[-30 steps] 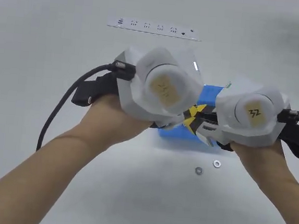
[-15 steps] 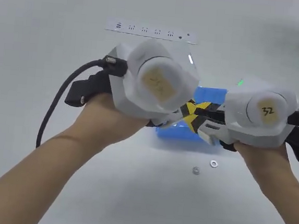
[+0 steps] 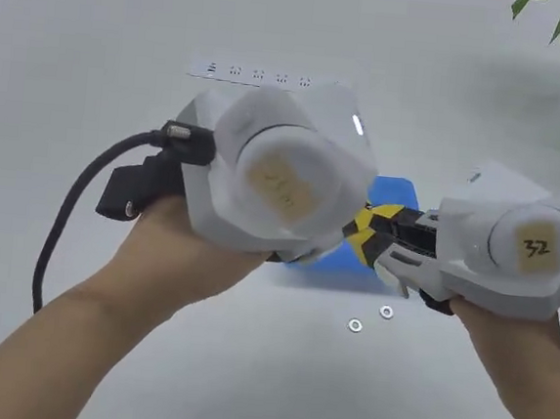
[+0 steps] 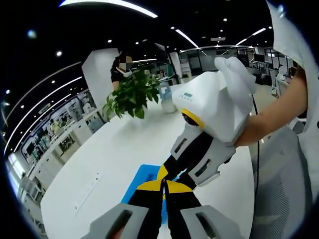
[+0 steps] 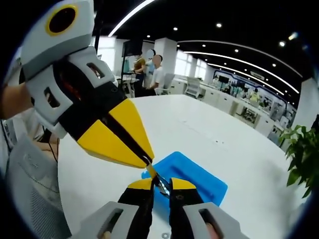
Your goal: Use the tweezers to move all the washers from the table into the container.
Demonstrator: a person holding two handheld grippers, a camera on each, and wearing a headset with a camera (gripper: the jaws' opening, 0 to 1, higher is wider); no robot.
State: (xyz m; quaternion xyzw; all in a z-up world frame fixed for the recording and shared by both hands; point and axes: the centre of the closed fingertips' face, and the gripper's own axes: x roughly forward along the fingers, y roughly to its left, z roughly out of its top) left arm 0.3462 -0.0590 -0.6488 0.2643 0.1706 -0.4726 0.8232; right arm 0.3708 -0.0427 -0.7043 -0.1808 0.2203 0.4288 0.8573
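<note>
Your right gripper (image 3: 368, 232) has drawn back slightly, yet both tips stay over the blue container (image 3: 395, 193). Your left gripper (image 4: 164, 185) has its jaws pressed on the tweezers (image 5: 153, 174). The right jaws sit close around the tweezers' tip; whether they pinch, you cannot tell. Two washers (image 3: 354, 325) lie on the table (image 3: 246, 373) just beside the container, so those two are left to move.

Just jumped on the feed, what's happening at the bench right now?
A person holds both grippers tip to tip above the blue container. The left gripper is shut on thin tweezers, whose other end sits between the jaws of the right gripper; whether those have clamped is unclear. Two washers lie on the table near the container, not yet moved.
</note>
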